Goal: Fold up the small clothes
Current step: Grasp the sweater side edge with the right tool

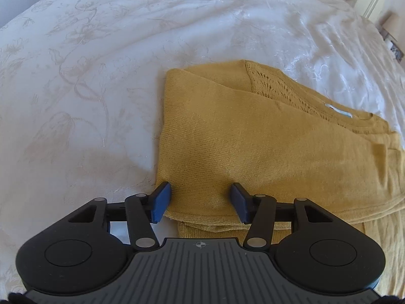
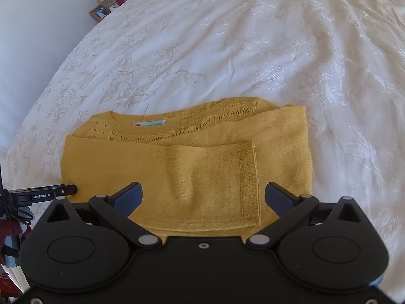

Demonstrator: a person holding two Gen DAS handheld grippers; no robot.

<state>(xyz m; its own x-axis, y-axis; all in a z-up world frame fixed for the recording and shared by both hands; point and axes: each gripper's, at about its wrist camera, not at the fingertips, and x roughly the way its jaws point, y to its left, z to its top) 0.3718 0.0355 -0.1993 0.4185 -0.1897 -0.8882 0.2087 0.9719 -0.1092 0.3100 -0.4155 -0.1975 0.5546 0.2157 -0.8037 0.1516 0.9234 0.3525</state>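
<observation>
Now, garment: mustard-yellow knitted sweater (image 2: pixel 187 167) lies folded on white floral-embroidered bedspread (image 2: pixel 227 38) (neck label showing)
Left tool (image 1: pixel 200 204): jaws apart, straddling sweater's near edge
Right tool (image 2: pixel 203 198): spread wide, empty

The left gripper (image 1: pixel 200 202) points forward and slightly down, its two blue-padded fingers (image 1: pixel 160 202) spread apart with nothing clamped between them. The right gripper (image 2: pixel 203 198) is posed alike, its blue-padded fingers (image 2: pixel 127 198) spread wider. In the right wrist view, part of the left gripper's black body shows at the left edge.
</observation>
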